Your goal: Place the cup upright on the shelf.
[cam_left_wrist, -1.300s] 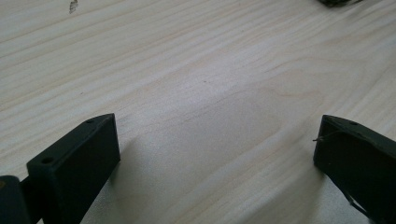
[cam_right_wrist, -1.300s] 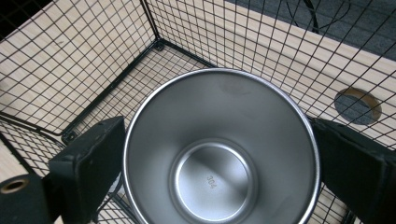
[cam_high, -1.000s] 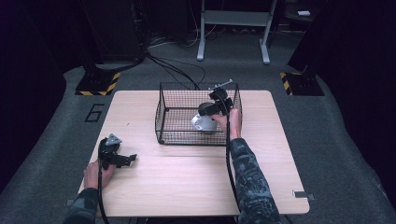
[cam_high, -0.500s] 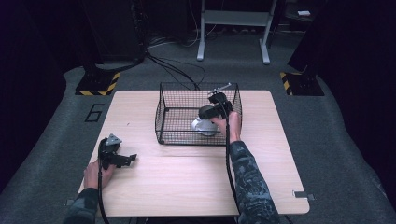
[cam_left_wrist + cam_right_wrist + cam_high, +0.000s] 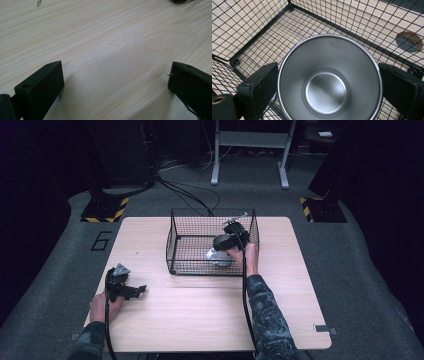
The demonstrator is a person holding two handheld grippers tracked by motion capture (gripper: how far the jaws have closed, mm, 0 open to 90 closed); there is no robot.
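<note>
Your right gripper (image 5: 329, 82) clamps steel cup (image 5: 329, 77) by rim, jaws on opposite sides, inside basket (image 5: 175, 237); light, stiff, slippery. Left gripper (image 5: 116, 82) wide open, empty

The metal cup's (image 5: 329, 82) near rim is cut off below.

Cup (image 5: 329, 82): round steel cup with a brushed grey inside, a flat circular bottom and a thin bright rim; it is sitting mouth-up, open toward the right gripper view's camera.
Cup position (image 5: 219, 257): it is sitting inside the wire basket, in the near right part, close to the front wall.
Basket (image 5: 195, 268): black wire mesh, rectangular, open-topped, standing upright on the surface around its middle.
Contact: the right gripper's jaws are pressing the cup's rim on both sides.
</note>
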